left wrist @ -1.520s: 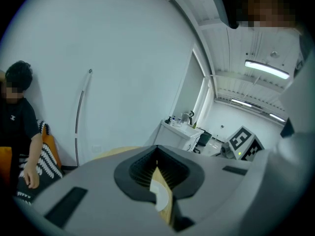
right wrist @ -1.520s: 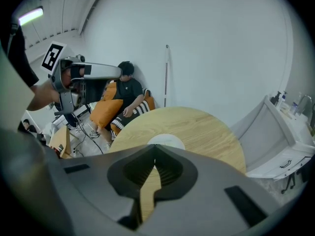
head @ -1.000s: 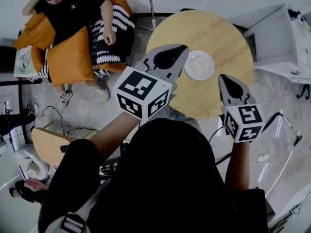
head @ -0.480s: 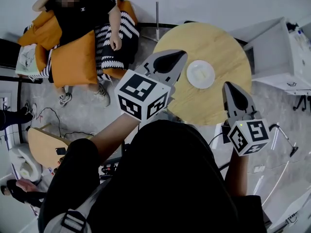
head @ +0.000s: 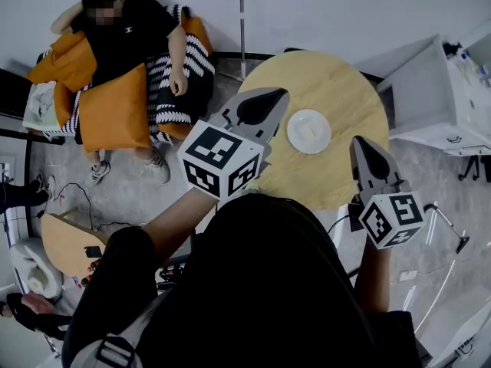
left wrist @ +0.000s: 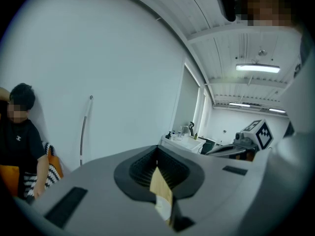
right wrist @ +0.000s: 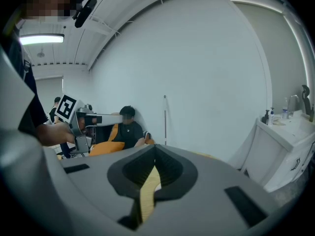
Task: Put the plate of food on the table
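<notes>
Since the plate (head: pixel 309 131) apparently rests on the table (head: pixel 337 83), left gripper (head: pixel 276 96) and right gripper (head: pixel 359 142), both closed and empty, should retreat nearward without brushing it.

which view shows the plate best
The head view: the whole white plate shows from above, lying on the round table. The left gripper view gives only a pale sliver low in the frame that may be it; the right gripper view shows just a strip of the table, no plate.
</notes>
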Demonstrator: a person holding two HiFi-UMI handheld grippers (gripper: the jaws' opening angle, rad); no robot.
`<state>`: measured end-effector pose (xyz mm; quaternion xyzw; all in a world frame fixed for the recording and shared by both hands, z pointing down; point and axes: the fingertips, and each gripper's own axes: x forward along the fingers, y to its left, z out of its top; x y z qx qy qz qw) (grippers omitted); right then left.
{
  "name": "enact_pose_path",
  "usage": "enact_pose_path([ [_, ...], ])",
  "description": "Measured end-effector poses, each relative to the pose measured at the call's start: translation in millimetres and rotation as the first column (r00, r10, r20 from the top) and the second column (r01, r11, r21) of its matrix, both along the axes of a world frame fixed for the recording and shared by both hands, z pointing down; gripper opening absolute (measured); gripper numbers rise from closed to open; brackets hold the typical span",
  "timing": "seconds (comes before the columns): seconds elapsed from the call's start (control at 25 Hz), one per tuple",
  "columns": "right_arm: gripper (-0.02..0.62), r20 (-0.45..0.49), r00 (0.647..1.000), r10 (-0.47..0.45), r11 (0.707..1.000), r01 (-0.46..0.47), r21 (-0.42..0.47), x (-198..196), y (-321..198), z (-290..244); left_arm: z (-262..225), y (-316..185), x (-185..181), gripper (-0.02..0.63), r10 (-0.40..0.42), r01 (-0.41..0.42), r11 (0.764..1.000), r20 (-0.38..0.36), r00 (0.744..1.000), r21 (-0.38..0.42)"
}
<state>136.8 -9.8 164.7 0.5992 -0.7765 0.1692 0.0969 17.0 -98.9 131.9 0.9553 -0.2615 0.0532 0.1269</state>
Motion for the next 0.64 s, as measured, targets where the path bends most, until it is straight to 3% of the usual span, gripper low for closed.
enact_pose_path([
  [0.64, 0.009, 0.0, 1.0, 0.013, 1.0, -0.013, -0.003, 18.7, -5.8, 1.9, -1.3, -3.7, 21.5, 0.006, 0.032, -0.032, 0.999, -0.004, 0.999, -0.006],
])
